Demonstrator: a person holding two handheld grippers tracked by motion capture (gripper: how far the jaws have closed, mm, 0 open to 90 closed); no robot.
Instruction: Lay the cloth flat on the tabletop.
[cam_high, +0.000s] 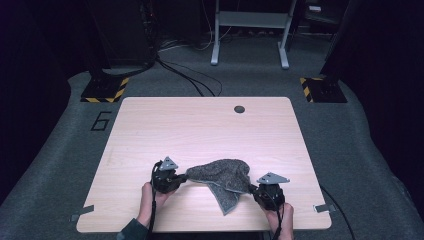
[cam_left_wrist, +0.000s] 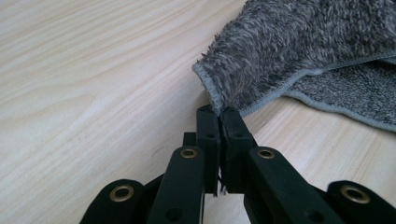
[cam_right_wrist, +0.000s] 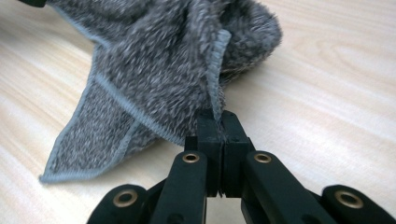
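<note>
A painted "6" (cam_high: 101, 121) marks the grey floor left of the pale wooden worktop (cam_high: 200, 125). On the worktop's near part lies a grey fleecy towel (cam_high: 223, 176). The left gripper (cam_high: 181, 178) has its jaws clamped on the towel's left hemmed corner, the right gripper (cam_high: 252, 189) on its right hem. The gripper views show the towel's stitched edging; the high view shows dark surroundings, cables and a metal frame (cam_high: 250, 22) beyond the towel.

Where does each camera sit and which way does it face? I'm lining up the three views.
High view: above the person's side, facing forward and down on the wooden table; both hands, left gripper, right gripper.
Left gripper view: on that gripper, along shut jaws pinching the grey towel by its hem.
Right gripper view: on that gripper, along shut jaws pinching the towel's edge.
Shared: towel and tabletop.
</note>
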